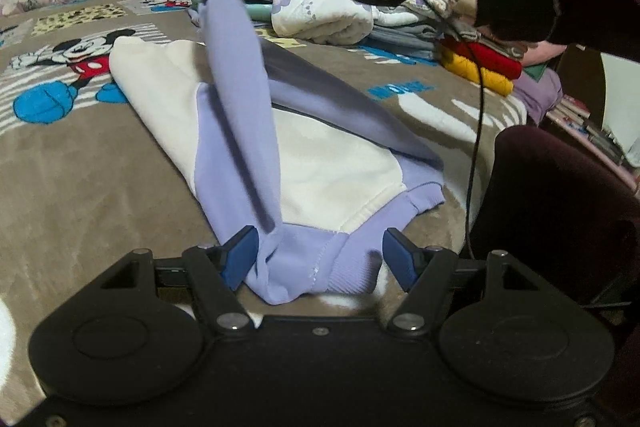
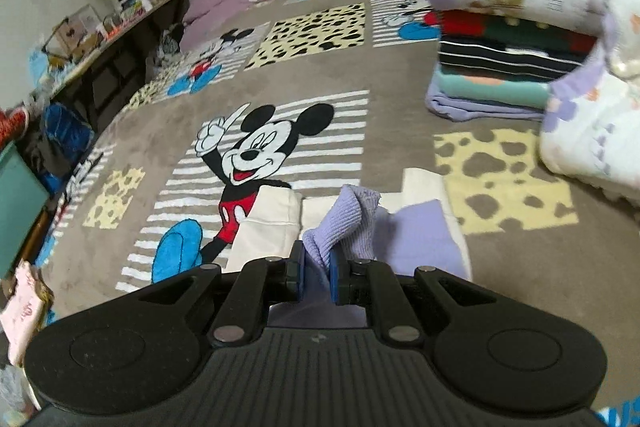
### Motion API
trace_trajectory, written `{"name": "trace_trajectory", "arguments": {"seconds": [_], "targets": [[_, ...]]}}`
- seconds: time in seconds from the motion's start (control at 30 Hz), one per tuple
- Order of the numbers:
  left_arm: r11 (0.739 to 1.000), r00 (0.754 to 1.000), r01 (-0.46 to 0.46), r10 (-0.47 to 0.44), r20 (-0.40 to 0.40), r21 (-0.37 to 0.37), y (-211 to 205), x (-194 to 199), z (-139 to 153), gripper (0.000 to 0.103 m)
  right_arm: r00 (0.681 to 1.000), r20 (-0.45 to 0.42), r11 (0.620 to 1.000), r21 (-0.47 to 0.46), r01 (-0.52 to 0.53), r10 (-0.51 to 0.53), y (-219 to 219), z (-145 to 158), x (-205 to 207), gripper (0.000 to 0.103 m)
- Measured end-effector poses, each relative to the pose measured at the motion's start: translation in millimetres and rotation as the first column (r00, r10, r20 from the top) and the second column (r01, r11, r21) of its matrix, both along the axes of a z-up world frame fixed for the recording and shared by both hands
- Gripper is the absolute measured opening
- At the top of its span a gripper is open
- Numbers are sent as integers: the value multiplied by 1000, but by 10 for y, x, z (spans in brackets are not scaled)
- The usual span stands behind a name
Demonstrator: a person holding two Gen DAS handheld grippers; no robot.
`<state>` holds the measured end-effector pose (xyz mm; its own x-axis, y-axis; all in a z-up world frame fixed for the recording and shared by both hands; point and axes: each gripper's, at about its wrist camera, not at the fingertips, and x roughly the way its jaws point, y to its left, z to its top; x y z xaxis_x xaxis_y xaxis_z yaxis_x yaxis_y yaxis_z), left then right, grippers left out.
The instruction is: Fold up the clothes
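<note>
One sleeve [image 1: 240, 99] of the purple-and-cream sweatshirt [image 1: 332, 163] on the bed [image 1: 80, 167] is lifted, its cuff [image 2: 344, 223] pinched in the right gripper [image 2: 316, 271]. Lay it straight across the body, cuff flat. The left gripper [image 1: 316, 259] fingers stand wide, straddling the collar without clamping it.

Mouse-print blanket [image 2: 132, 143], cluttered side shelf [image 2: 100, 31]

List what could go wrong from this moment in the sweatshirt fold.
The right gripper pinches only the ribbed cuff; the lifted sleeve could slip free. The left gripper stands open around the sweatshirt's neck edge, not clamping it, so pulling may drag the body askew.
</note>
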<state>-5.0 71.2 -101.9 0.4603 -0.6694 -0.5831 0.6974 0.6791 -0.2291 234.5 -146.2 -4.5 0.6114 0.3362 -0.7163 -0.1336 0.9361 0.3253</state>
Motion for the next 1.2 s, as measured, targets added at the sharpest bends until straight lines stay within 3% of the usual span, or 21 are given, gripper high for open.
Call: {"name": "trace_trajectory", "arguments": {"seconds": [0.4, 0.47, 0.53, 0.77, 0.93, 1.2], "targets": [[997, 999, 5, -9, -53, -71, 118, 89, -10, 68, 996, -21, 988, -129, -90, 88, 550, -238, 368, 14], [997, 998, 6, -11, -59, -79, 126, 91, -13, 68, 996, -31, 988, -133, -84, 81, 591, -289, 411, 18], [996, 998, 5, -11, -64, -88, 139, 97, -15, 68, 997, -24, 990, -119, -77, 75, 599, -320, 448, 24], [993, 996, -15, 5, -85, -118, 204, 129, -20, 68, 997, 75, 997, 70, -29, 24, 235, -228, 499, 42], [992, 996, -17, 6, -93, -126, 217, 153, -40, 69, 999, 39, 997, 66, -40, 37, 14, -428, 514, 43], [989, 994, -22, 6, -108, -145, 242, 178, -60, 69, 988, 64, 988, 63, -141, 137, 104, -611, 501, 41]]}}
